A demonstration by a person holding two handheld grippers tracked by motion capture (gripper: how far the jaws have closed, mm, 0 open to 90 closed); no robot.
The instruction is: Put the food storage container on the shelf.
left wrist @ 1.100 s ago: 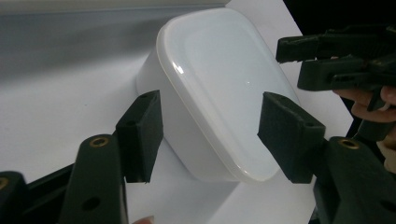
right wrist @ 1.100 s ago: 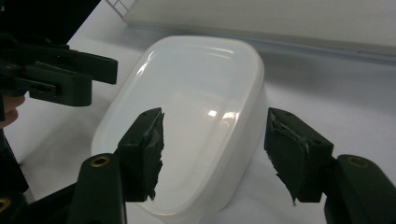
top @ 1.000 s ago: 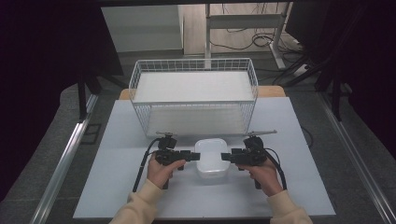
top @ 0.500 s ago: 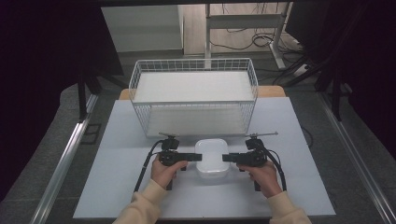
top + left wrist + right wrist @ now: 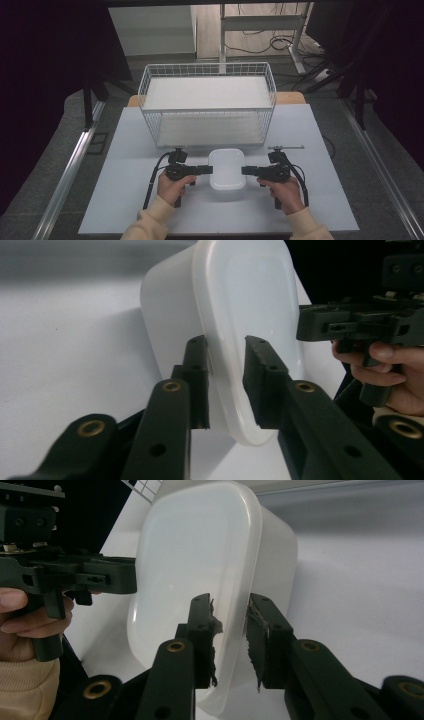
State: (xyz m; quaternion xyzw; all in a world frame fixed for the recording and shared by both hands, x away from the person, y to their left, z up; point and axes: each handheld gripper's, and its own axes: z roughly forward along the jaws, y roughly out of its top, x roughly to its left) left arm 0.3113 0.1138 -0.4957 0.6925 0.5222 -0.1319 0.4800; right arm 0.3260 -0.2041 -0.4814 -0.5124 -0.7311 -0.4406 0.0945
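A white lidded plastic container sits on the white table, just in front of a wire basket. My left gripper meets its left edge and my right gripper meets its right edge, each held in a hand. In the left gripper view, the left gripper has its jaws closed over the rim of the container, one under the lip and one on the lid. In the right gripper view, the right gripper clamps the opposite rim of the container the same way.
A white wire basket with a white floor stands at the back of the table, right behind the container. A thin rod lies on the table just beyond the right hand. Bare table lies to either side of the hands.
The hands and grippers have barely shifted at the container's two sides. The container has stayed in place.
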